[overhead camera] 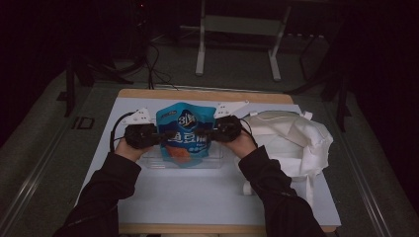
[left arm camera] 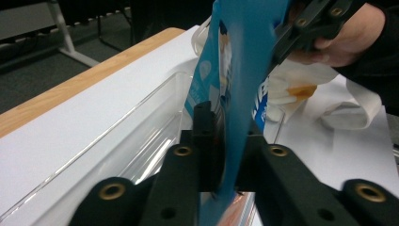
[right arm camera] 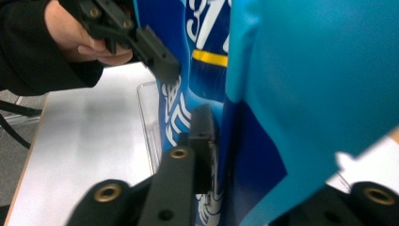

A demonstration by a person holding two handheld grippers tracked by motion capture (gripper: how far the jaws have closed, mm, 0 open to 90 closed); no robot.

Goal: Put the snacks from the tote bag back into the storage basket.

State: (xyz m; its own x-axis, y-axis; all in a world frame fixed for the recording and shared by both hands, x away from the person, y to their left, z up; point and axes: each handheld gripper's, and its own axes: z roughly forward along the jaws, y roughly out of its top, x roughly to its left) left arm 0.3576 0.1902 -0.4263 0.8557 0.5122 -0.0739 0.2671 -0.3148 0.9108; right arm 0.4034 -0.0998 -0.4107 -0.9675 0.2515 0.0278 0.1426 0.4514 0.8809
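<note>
On the white tabletop (overhead camera: 197,197), the blue snack pouch (overhead camera: 184,129) stands upright over the clear plastic tray (overhead camera: 213,161), its long axis vertical, between the hands. The left gripper (overhead camera: 159,136) and the right gripper (overhead camera: 203,133) each clamp one side edge, equally near.

White table top (overhead camera: 197,197) at centre frame, crumpled white cloth bag (overhead camera: 296,140) at right of centre, metal stand legs (overhead camera: 237,44) at upper centre, dark floor around

Blue snack pouch (overhead camera: 186,133): white "31" logo near top, white Chinese characters below, unreadable.
</note>
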